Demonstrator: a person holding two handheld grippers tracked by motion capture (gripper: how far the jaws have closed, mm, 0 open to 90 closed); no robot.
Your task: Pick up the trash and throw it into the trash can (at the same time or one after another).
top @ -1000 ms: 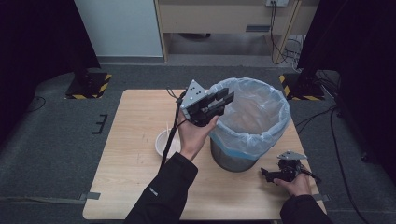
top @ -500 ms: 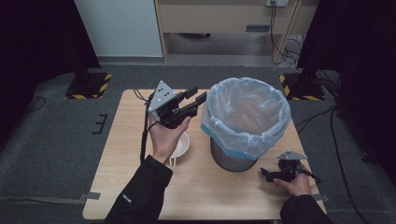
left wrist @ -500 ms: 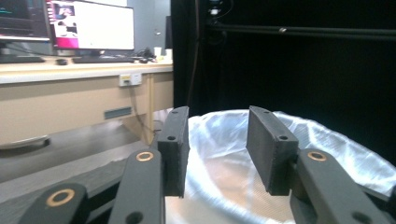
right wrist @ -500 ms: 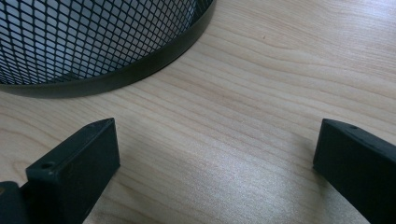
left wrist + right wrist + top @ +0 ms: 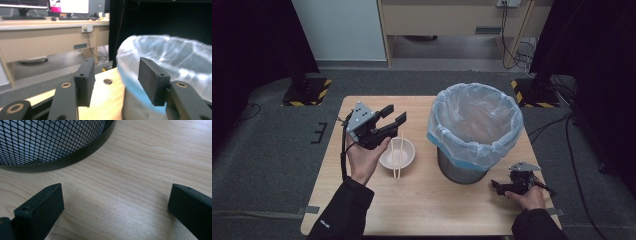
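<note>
Wooden table lies bare along its near edge; the left gripper, jaws just opening and empty, hovers beside the bowl, the right gripper released near the bin.

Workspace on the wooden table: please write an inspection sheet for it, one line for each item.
Surface: wooden table, level, with bare wood in front.
Job's things: white bowl with chopsticks resting in it, beside the mesh bin lined with a pale plastic bag.
Clutter: nothing seen.
Grippers: left gripper held above the table beside the bowl, jaws just opening, nothing between them; right gripper low on the table by the bin's base, jaws open, empty.
Cables: one trails from the left gripper along the forearm; more lie on the floor at the right.
Surroundings: grey carpet, desk behind, dark curtains at both sides.
</note>
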